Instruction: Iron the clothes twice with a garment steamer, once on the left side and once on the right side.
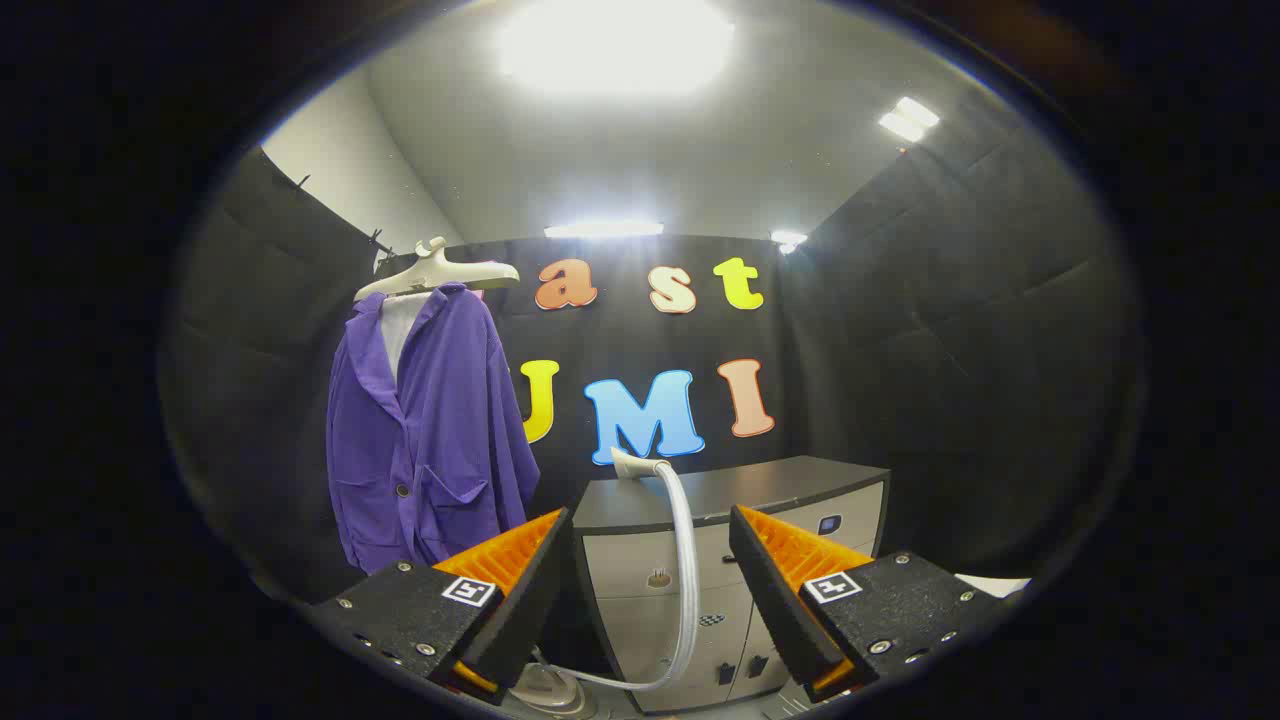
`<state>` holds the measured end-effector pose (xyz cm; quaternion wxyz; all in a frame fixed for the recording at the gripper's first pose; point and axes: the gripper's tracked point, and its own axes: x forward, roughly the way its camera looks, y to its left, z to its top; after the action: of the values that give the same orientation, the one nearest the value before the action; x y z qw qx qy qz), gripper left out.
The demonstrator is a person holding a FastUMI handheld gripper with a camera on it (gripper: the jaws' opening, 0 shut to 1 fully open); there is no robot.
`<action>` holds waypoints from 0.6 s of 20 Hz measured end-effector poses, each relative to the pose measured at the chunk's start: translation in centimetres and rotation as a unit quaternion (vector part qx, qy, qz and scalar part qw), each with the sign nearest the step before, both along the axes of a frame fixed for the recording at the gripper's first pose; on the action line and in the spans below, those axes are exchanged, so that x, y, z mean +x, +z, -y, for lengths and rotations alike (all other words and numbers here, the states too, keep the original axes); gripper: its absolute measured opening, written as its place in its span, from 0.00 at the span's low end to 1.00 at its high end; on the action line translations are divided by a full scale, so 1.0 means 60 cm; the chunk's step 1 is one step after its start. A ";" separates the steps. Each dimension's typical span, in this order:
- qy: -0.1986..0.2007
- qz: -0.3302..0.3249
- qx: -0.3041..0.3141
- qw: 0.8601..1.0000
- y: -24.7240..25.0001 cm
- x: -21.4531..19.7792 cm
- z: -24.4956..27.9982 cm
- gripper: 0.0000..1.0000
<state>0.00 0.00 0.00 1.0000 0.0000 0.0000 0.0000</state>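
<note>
Jacket left of cabinet

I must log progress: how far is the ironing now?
Nothing looks done. The gripper is open and holds nothing; the steamer hose runs between its fingers, beyond them. The purple jacket hangs on its hanger, off to the left. Grasping the steamer and both passes are left.

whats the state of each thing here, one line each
gripper: open, fingers wide apart, holding nothing
purple jacket: hanging on the hanger, beyond the left finger, buttoned at the waist
hanger: up high, carrying the jacket
steamer hose: curving down between the fingers, ungrasped
cabinet: drawers closed
</note>
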 end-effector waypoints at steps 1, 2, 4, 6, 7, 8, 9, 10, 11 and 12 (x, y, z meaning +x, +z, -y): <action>0.001 0.000 0.001 1.000 0.000 0.000 0.000 0.95; 0.002 -0.002 0.001 1.000 -0.003 0.000 0.001 0.95; 0.003 -0.005 0.001 1.000 -0.004 0.000 0.001 0.95; 0.003 -0.006 0.000 1.000 -0.006 -0.001 0.001 0.95; 0.004 -0.006 -0.001 1.000 -0.006 -0.001 0.000 0.95; 0.004 -0.006 -0.001 1.000 -0.005 -0.002 -0.001 0.95; 0.004 -0.006 -0.002 1.000 -0.006 -0.002 -0.002 0.95; 0.003 -0.009 -0.003 1.000 -0.008 -0.003 -0.003 0.95; 0.003 -0.009 -0.003 1.000 -0.007 -0.005 -0.004 0.95; 0.004 -0.008 -0.003 1.000 -0.004 -0.007 -0.007 0.95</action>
<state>-0.42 0.44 -0.27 1.0000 -0.0025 0.0076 0.0036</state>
